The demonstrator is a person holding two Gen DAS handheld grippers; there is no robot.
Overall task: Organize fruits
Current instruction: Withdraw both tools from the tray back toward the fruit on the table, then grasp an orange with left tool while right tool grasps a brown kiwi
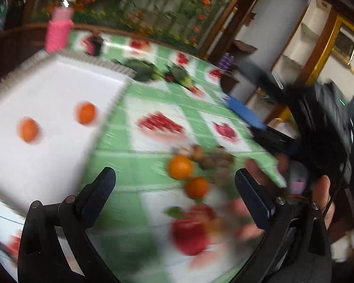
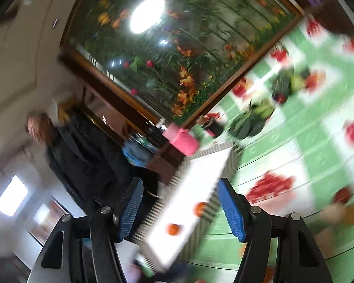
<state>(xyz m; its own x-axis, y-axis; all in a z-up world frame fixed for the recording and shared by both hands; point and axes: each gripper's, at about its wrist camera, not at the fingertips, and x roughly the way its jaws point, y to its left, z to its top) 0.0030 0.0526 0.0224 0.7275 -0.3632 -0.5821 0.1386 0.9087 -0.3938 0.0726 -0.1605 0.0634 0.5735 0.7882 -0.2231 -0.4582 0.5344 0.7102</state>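
Both views are blurred by motion. A white tray (image 1: 47, 89) with a ridged rim lies on the green fruit-print tablecloth and holds two oranges (image 1: 27, 129) (image 1: 86, 113). Two more oranges (image 1: 179, 166) (image 1: 196, 187) lie on the cloth beside brownish fruits (image 1: 212, 159). My left gripper (image 1: 174, 188) is open and empty above these loose oranges. My right gripper (image 2: 180, 200) is open and empty, tilted, high over the tray (image 2: 200, 176), where the two oranges (image 2: 200, 208) (image 2: 173, 229) show. It also shows at the right of the left wrist view (image 1: 259, 122).
A pink bottle (image 1: 57, 31) stands behind the tray, also in the right wrist view (image 2: 184, 140). Dark green vegetables (image 1: 158, 72) lie at the far side of the table. A flower painting (image 2: 177, 47) hangs behind. A person in black (image 2: 66, 141) stands at the left.
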